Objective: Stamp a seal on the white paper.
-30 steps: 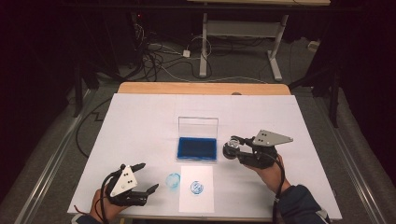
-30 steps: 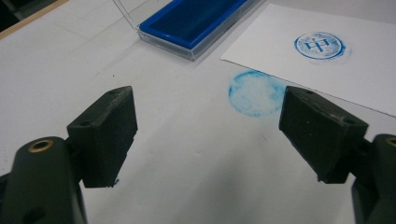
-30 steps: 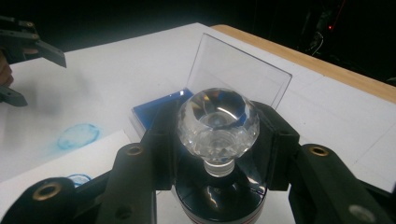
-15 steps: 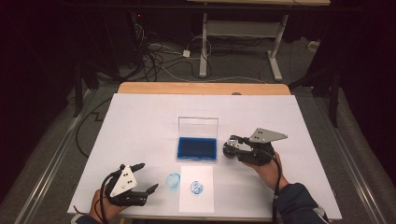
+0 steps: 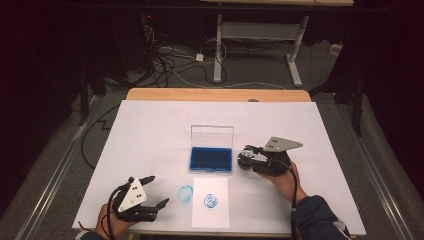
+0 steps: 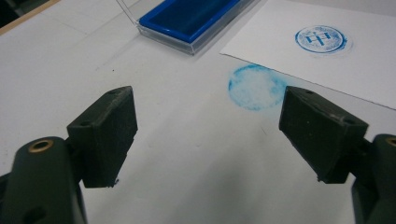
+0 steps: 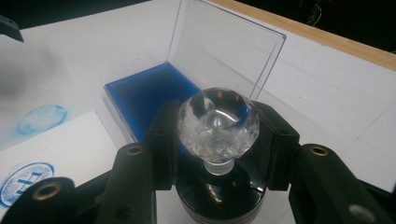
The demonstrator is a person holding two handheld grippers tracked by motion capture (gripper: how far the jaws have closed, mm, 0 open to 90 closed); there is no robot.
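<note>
The stamp [image 7: 218, 140], rigid, with a slippery faceted crystal knob, is clamped at its black body by the right tool [image 7: 218, 154], lower centre; the left tool [image 6: 210, 135] is held released.

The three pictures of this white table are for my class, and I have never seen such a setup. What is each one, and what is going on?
No robot: a person holds a two-jawed grabbing tool in each hand. The high view looks down on the white table. The other two pictures come from cameras riding on the tools, looking along their black jaws.

On the table lie an open blue ink pad with its clear lid raised, a sheet of paper bearing a round blue stamp print, and a fainter blue smudge on the table beside the sheet.

The right tool is shut on a stamp with a faceted clear knob, right of the pad. The left tool is open and holds nothing.
</note>
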